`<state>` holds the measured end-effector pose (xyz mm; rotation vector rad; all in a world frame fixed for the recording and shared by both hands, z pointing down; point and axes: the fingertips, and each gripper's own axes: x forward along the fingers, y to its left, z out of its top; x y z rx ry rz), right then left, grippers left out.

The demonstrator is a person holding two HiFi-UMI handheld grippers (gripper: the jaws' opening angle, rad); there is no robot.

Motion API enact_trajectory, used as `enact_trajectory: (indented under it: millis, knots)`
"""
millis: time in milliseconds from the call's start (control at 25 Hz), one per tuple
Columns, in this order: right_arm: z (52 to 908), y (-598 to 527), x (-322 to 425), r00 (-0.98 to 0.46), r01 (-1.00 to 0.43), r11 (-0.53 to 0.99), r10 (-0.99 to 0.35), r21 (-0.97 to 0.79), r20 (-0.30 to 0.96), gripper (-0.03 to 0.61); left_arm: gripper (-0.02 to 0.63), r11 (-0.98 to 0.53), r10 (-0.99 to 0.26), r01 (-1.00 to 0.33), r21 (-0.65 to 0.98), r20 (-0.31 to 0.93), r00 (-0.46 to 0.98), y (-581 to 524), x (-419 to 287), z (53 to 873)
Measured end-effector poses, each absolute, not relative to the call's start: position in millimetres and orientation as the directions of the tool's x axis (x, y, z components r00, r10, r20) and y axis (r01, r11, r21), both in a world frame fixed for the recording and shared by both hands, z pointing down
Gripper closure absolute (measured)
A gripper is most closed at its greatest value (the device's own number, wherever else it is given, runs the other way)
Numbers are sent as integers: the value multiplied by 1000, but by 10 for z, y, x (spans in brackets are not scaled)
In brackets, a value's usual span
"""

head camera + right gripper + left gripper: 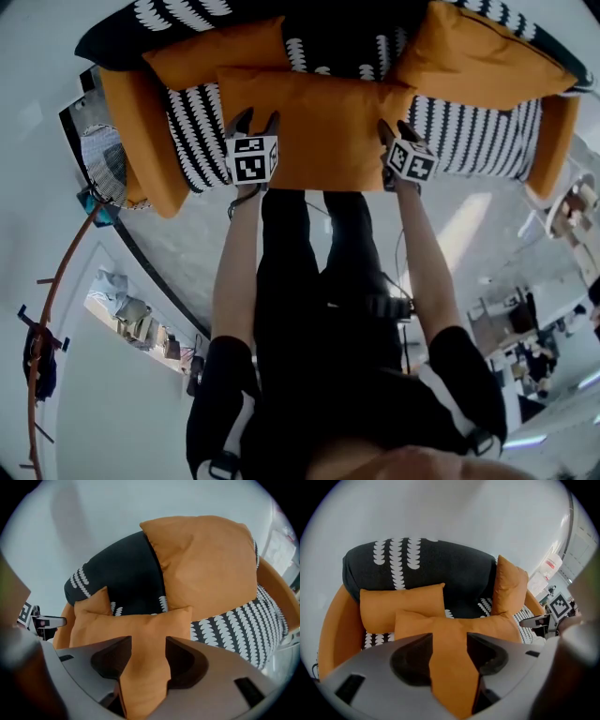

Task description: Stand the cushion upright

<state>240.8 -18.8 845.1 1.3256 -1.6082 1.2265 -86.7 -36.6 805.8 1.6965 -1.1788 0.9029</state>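
From the head view, we see the cushion (323, 131) lying flat on the seat of the striped sofa (469, 141), in the middle, with its near edge toward us. The left tool (253, 120) is at that edge's left end and the right tool (396, 128) at its right end. A second orange cushion (216, 56) and a third orange cushion (478, 52) lean against the backrest behind it. In the left gripper view, our jaws stand wide apart with the cushion's orange cloth showing in the gap; we judge the pads are not yet pressing on it. The right gripper view shows the same: jaws spread, cloth between them, no pinch that we can see. So nothing of the task is done yet, as we read it. The cushion is still down, and what is left is to close on its edge at both ends, tip it up and rest it against the backrest.
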Motion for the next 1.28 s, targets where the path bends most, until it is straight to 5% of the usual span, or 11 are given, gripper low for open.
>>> enact_trajectory:
  millis: [360,800,1280]
  knots:
    - [8807,-122,2415,-209,-976,0,-244,-216,947,367,385,-181,-202,-956,232,942,267,-175,-982,8622]
    - [8979,-143,2365,-225,-970,-34,-235,-240,945,371,418,-207,-211,-958,200,947,243,-148,-944,8914]
    - [8999,-158,2250,-236,-971,28,-200,-236,951,514,541,-191,-203,-947,258,934,295,-164,-913,8873]
